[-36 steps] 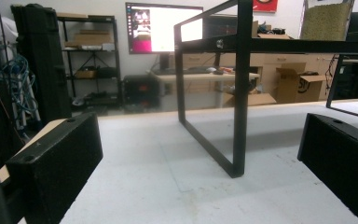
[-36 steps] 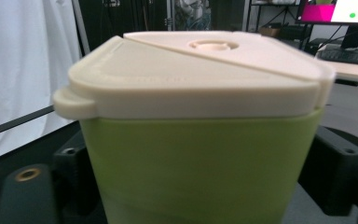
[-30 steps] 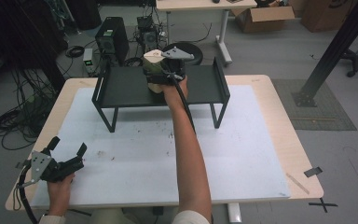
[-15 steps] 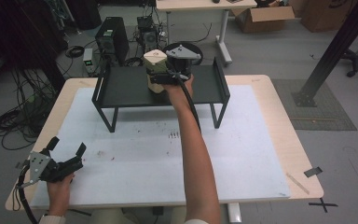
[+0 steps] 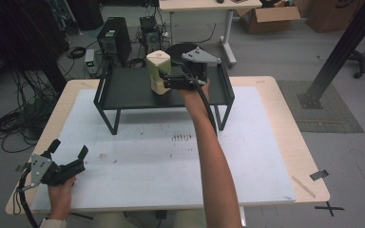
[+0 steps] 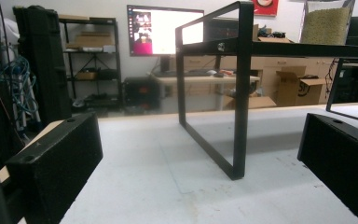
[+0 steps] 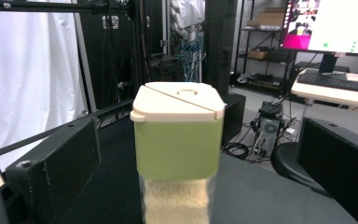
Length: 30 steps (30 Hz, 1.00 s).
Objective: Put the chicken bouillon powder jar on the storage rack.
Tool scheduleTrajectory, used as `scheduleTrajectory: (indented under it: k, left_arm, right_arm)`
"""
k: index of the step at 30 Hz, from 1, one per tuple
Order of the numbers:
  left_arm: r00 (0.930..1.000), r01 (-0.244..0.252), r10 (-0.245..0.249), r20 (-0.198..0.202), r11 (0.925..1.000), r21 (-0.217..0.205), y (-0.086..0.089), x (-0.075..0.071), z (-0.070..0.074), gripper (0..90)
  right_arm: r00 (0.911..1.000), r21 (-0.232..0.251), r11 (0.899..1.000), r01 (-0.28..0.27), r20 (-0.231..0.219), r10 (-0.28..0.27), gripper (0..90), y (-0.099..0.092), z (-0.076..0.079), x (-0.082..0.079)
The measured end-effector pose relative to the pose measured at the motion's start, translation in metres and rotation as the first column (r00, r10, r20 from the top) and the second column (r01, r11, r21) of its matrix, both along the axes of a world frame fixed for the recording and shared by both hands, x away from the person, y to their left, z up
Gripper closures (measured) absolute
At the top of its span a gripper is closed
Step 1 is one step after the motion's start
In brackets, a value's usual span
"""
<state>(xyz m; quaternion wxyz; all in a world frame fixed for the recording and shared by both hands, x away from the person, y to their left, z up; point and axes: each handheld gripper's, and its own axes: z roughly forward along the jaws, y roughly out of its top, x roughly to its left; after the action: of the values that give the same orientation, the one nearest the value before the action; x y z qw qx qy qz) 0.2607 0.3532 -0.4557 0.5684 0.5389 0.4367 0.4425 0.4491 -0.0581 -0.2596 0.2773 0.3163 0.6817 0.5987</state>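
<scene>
Standing on a black shelf (image 5: pixel 128 90) on the desk (image 5: pixel 275 142), a green-lidded jar (image 7: pixel 177 140) sits between the right gripper's (image 5: pixel 168 81) spread jaws, untouched. Left gripper (image 5: pixel 69 154) rests low, jaws spread.

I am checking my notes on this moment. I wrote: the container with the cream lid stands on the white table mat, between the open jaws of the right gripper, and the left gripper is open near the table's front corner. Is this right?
One detail is wrong. The container stands on the black raised shelf, not on the white mat; the high view shows this. The rest holds: it sits between the open jaws of the right gripper, and the left gripper is open near the front corner.
</scene>
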Motion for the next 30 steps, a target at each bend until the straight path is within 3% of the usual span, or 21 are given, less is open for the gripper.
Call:
scheduleTrajectory:
  k: [11, 20, 30]
  left_arm:
    - [1.0, 0.002, -0.002, -0.001, 1.0, 0.004, 0.0, 0.0, 0.0, 0.3]
    - [1.0, 0.002, -0.002, -0.003, 1.0, 0.007, -0.001, 0.0, 0.0, 0.3]
    - [1.0, 0.003, -0.003, -0.007, 0.9998, 0.017, -0.002, 0.001, 0.0, 0.3]
  right_arm:
    - [0.9996, 0.021, 1.0, 0.001, 0.027, -0.001, 0.0, -0.034, -0.002, -0.032]
    - [0.9991, 0.003, 1.0, 0.008, 0.042, -0.008, 0.0, -0.052, -0.01, -0.054]
    - [0.9967, 0.023, 0.999, 0.036, 0.072, -0.038, 0.0, -0.077, -0.036, -0.082]
